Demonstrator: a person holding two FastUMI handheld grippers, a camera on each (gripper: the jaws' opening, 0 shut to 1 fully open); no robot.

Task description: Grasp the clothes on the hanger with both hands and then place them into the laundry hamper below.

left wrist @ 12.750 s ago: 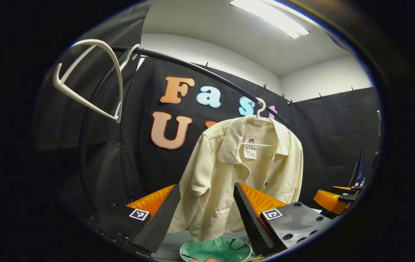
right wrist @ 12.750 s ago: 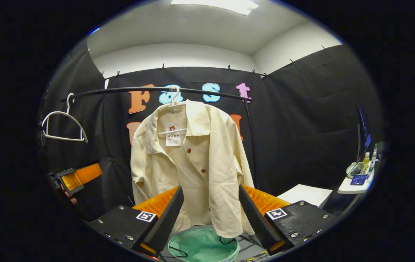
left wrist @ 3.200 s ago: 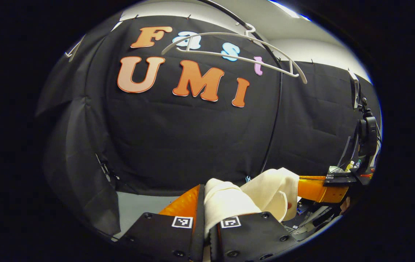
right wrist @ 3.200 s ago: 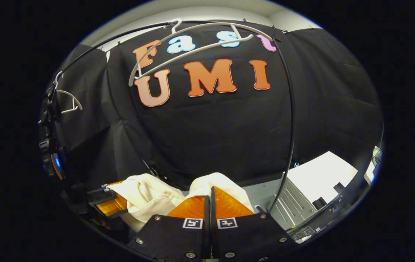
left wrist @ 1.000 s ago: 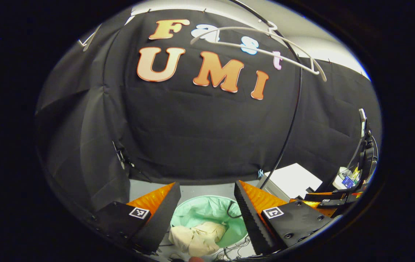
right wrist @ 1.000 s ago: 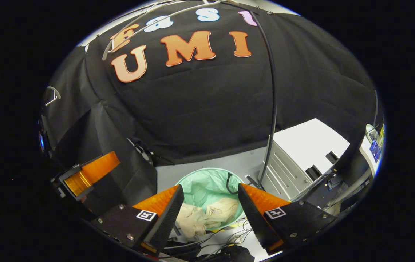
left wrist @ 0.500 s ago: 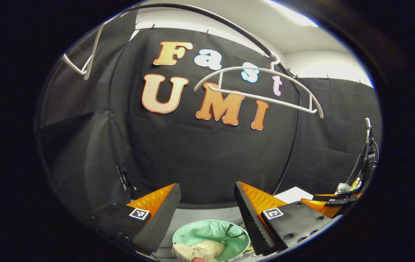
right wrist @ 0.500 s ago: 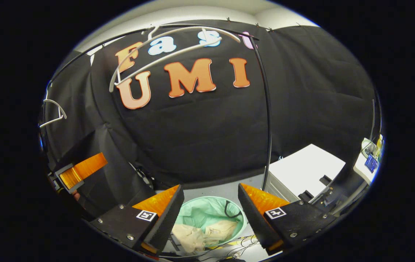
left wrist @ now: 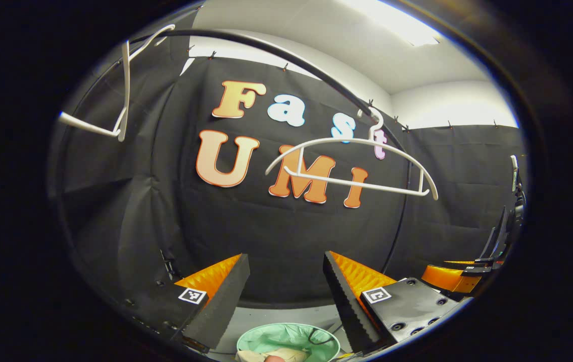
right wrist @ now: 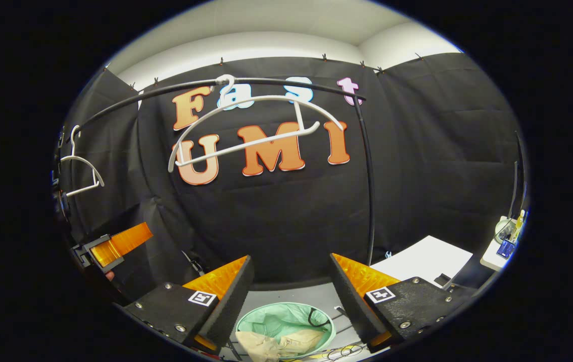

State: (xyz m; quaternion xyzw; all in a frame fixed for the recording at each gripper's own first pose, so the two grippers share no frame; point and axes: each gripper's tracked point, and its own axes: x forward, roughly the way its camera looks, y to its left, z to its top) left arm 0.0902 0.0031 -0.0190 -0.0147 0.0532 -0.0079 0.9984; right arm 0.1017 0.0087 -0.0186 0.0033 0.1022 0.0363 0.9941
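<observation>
**Shirt in the hamper, edge near the rim**

Both the left claw [left wrist: 286,291] and right claw [right wrist: 291,294] gape empty. The cream shirt [right wrist: 271,343] lies bunched in the green hamper [right wrist: 285,327]; cloth near the rim could spill out if snagged.

The clothes [right wrist: 279,343] lie in the laundry hamper [right wrist: 286,318] on the floor, below the rail [right wrist: 246,83]. A bare hanger [right wrist: 254,125] hangs on that rail above the hamper, and a second hanger [right wrist: 80,171] hangs well apart, farther left along it.
</observation>
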